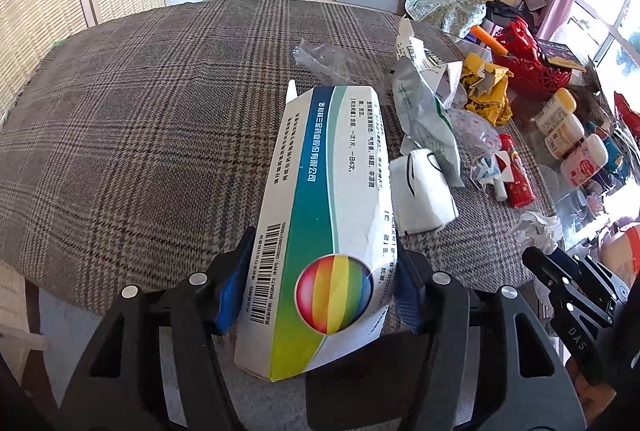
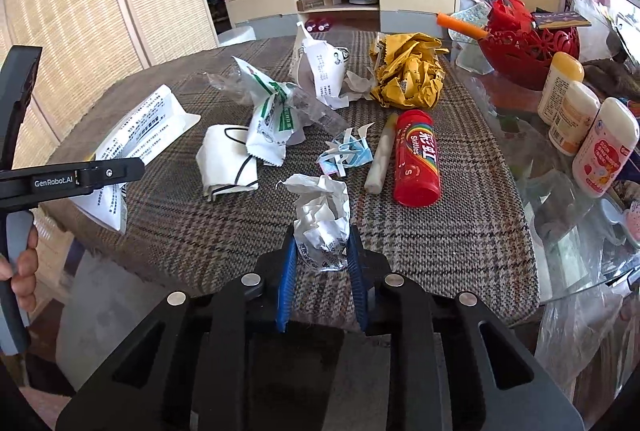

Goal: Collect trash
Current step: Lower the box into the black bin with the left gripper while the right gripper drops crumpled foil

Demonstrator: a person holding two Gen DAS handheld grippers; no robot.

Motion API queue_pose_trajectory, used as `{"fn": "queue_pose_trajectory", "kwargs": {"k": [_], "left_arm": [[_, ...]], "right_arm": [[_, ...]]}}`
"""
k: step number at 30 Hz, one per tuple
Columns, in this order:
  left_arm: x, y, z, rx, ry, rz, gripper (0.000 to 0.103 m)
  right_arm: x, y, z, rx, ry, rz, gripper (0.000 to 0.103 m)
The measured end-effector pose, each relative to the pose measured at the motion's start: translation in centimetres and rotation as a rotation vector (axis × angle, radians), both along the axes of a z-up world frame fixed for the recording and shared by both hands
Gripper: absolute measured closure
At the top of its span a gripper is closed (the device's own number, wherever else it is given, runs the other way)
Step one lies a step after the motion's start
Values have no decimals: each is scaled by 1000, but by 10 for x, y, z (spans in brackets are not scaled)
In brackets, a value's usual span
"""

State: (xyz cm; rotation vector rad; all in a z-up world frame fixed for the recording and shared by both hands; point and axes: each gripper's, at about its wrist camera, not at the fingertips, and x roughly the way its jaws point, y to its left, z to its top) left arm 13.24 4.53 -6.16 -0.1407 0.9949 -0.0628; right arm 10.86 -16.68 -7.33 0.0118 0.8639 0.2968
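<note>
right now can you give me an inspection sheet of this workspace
surface: plaid tablecloth over the table
job's things: flattened medicine box in left gripper; crumpled paper in right gripper
clutter: white mask, yellow wrapper, red Skittles tube, torn green-white packets
grippers: both shut on trash
cables: nothing seen
surroundings: red basket, three lotion bottles, TV cabinet

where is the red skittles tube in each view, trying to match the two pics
Left wrist view: the red Skittles tube lies at the right, beyond the green-and-white wrapper, near the lotion bottles.
Right wrist view: the same tube lies right of centre, beside a white stick.
Shared landmark: the folded white mask, left of the tube in both.
</note>
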Motion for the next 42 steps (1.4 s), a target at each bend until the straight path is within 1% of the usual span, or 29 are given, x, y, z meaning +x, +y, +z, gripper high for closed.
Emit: {"fn": "queue_pose_trajectory", "kwargs": {"k": [4, 8, 10, 12, 14, 18, 22, 25, 31, 34, 40, 41, 42], "left_arm": [[-43, -8, 11, -2, -39, -11, 45], [-81, -21, 9, 13, -58, -39, 45], [-98, -28, 5, 21, -66, -56, 45], [-114, -33, -1, 10, -64, -68, 45], [-126, -37, -10, -2, -53, -78, 45], [-146, -45, -33, -2, -23, -95, 45], [-153, -53, -66, -12, 34, -116, 45], [-154, -56, -91, -21, 77, -114, 45], [-148, -60, -131, -24, 121, -126, 45], [-142, -63, -143, -19, 136, -135, 45], [-135, -69, -151, -26, 149, -156, 44], [-134, -68, -151, -28, 153, -156, 44], [-133, -68, -152, -32, 157, -157, 44]], "right_arm": [[-28, 0, 9, 18, -5, 29, 77], [-56, -2, 10, 28, -4, 50, 77], [-69, -2, 7, 33, 6, 54, 77], [-79, -4, 3, 38, 18, 55, 77], [-88, -6, -2, 49, 33, 52, 77], [-98, -10, -20, 77, 83, 40, 77], [-99, -10, -45, 104, 152, 27, 77], [-96, -6, -69, 122, 224, 19, 77], [-84, 6, -110, 130, 340, 7, 77], [-78, 10, -121, 126, 353, -5, 77], [-71, 21, -121, 114, 345, -2, 74], [-70, 23, -120, 109, 345, 1, 71], [-69, 24, -120, 105, 342, 1, 64]]}}
